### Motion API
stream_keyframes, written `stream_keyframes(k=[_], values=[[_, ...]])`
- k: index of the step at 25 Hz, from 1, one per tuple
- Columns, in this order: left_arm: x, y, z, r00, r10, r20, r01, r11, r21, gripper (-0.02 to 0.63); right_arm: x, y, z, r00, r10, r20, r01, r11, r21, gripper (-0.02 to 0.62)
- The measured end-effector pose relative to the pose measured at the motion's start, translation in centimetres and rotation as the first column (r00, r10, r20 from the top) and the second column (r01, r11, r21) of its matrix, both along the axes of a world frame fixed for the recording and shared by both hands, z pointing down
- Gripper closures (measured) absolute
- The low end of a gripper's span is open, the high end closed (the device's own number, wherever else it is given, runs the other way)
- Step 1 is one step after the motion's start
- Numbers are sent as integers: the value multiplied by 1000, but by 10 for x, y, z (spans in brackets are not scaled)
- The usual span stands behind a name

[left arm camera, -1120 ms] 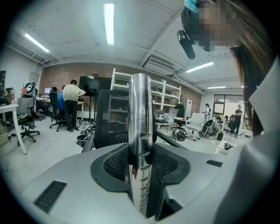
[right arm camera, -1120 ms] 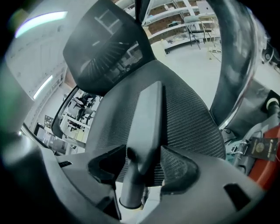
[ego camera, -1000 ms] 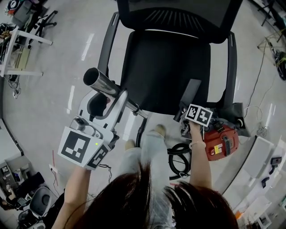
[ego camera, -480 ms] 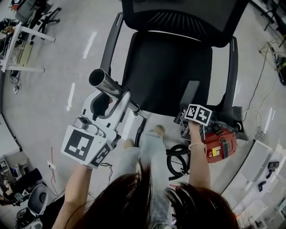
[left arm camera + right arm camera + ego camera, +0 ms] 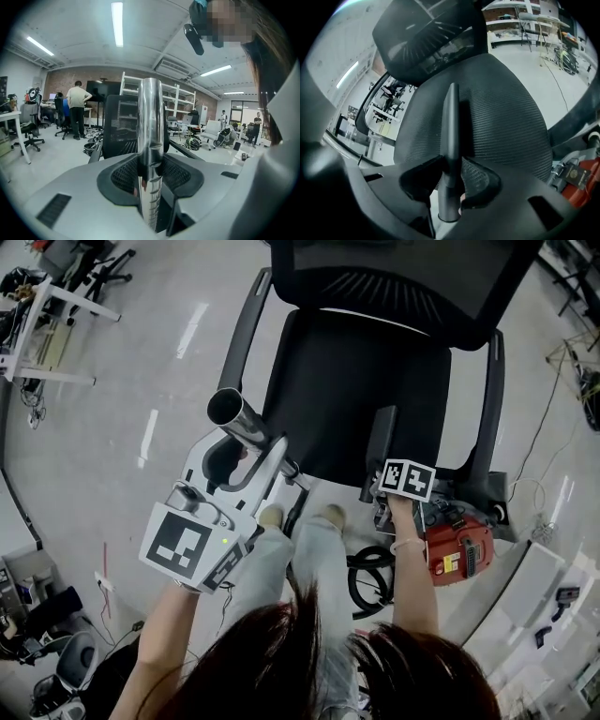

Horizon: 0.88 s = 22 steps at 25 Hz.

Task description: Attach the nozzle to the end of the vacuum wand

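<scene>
A black office chair (image 5: 375,390) stands on the pale floor (image 5: 122,381), with a white table (image 5: 73,301) well apart at its left. Farther off, a person (image 5: 77,108) stands near white shelving (image 5: 180,101).

The right gripper (image 5: 451,180) fills the bottom of the frame. Its 2 jaws have just been closing, and their dark mesh pads press on either side of a slim dark grey nozzle (image 5: 451,126). The nozzle stands up through the centre, with its round open end low and its flattened tip high. Behind it spreads the black mesh seat (image 5: 506,117) of an office chair, whose backrest (image 5: 426,37) sits at the upper left. A red vacuum body (image 5: 581,187) shows at the lower right edge, and pale floor (image 5: 534,56) at the upper right.
</scene>
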State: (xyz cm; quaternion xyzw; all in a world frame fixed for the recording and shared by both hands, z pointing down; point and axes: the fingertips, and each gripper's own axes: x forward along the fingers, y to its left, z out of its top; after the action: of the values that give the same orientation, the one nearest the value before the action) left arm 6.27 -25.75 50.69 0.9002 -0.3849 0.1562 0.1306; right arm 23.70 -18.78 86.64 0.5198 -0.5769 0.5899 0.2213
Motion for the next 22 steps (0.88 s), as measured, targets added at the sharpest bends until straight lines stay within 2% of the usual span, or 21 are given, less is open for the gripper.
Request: stream_keyframes(k=[4,10,17,22], values=[[-4,-1,0,1000,4,-4,-5,1000,-4,448,-12,-6,-11,996,-67,-60,70,997,44,488],[-8,-3,0,1000,14,-11,-14,1000,-11,448,-31,-4,-11,995,-96,-27,97,995,14,489],[-10,-5,1,1000,26,-16,-26,999,-20,448,-56,-4,-19,964,-234,-122,239,971,28,495],[-10,-8,1,999,36,-23,-37,999,-23,448,-69,-5,-17,961,-253,-112,257,966,25,494]])
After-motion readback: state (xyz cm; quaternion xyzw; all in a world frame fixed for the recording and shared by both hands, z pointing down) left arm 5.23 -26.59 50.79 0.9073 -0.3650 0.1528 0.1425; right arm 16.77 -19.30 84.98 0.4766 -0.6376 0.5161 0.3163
